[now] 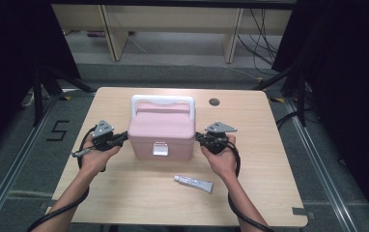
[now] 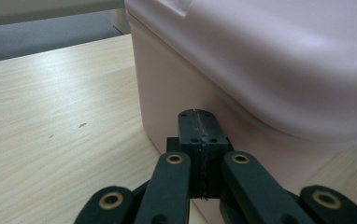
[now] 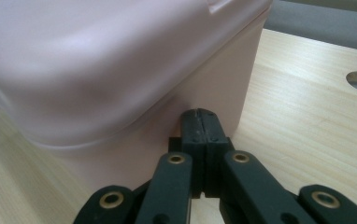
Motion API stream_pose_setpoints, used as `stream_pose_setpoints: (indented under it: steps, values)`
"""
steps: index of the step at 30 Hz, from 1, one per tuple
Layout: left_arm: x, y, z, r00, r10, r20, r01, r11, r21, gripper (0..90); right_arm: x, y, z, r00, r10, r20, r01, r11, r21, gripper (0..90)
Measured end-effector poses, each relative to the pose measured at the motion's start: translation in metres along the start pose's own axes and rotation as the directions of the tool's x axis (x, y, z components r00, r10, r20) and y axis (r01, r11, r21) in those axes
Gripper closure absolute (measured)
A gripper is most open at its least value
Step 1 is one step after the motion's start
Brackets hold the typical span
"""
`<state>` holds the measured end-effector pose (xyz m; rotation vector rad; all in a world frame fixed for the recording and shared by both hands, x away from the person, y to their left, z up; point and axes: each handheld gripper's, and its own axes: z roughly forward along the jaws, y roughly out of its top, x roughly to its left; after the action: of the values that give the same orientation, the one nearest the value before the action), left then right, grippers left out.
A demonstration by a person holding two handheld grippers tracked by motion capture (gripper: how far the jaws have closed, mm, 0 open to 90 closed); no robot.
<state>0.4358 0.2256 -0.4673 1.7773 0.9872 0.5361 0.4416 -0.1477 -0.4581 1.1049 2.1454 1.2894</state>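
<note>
Both jaws are fully closed and hold nothing: our left gripper (image 1: 123, 137) and our right gripper (image 1: 199, 138) press their tips against opposite sides of the pink box (image 1: 161, 129) at frame centre. Below it lies a small tube (image 1: 193, 183).

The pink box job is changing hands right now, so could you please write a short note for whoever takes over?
Left gripper: shut, tips at the left wall of the pink box, nothing between its jaws.
Right gripper: shut, tips at the right wall, likewise holding nothing.
Box: mid-table, lid down, front latch looks closed, white handle folded back.
Tube: lies in front of the box, untouched.
Done: box flanked from both sides.
Left: probably shift or open the box, then deal with the tube.
</note>
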Motion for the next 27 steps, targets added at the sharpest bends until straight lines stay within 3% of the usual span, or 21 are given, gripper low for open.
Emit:
stream_pose_setpoints:
  steps: [4,5,7,8,16,19,27]
  values:
    - [-0.001,-0.001,-0.001,1.0,0.002,-0.005,-0.002,1.0,-0.002,90.0,0.001,-0.001,-0.001,0.9997,-0.021,0.011,0.021,1.0,-0.009,90.0]
    - [-0.001,-0.001,-0.001,1.0,0.002,-0.005,-0.002,1.0,-0.002,90.0,0.002,-0.001,-0.001,1.0,0.0,-0.005,0.0,1.0,-0.01,90.0]
    - [-0.001,-0.001,-0.001,1.0,0.0,-0.006,0.0,1.0,-0.004,90.0,0.001,-0.001,0.0,0.9997,-0.017,-0.018,0.017,1.0,-0.006,90.0]
    - [-0.001,-0.001,-0.002,1.0,-0.001,-0.006,0.001,1.0,-0.004,90.0,0.001,-0.001,-0.003,0.9999,-0.011,0.003,0.011,1.0,0.0,90.0]
    - [-0.001,-0.001,-0.003,0.9999,0.017,0.0,-0.017,0.9999,0.0,89.7,0.003,-0.002,-0.001,0.9994,0.032,-0.011,-0.032,0.999,0.012,90.0]
    - [-0.001,0.0,-0.004,0.9998,0.018,-0.01,-0.018,0.9998,-0.002,88.7,0.0,-0.001,-0.002,1.0,-0.003,0.003,0.003,1.0,0.011,90.0]
    - [0.001,-0.004,-0.019,0.9989,0.001,-0.048,-0.002,1.0,-0.008,64.3,-0.011,-0.008,-0.017,0.9995,0.018,0.026,-0.019,1.0,0.025,84.1]
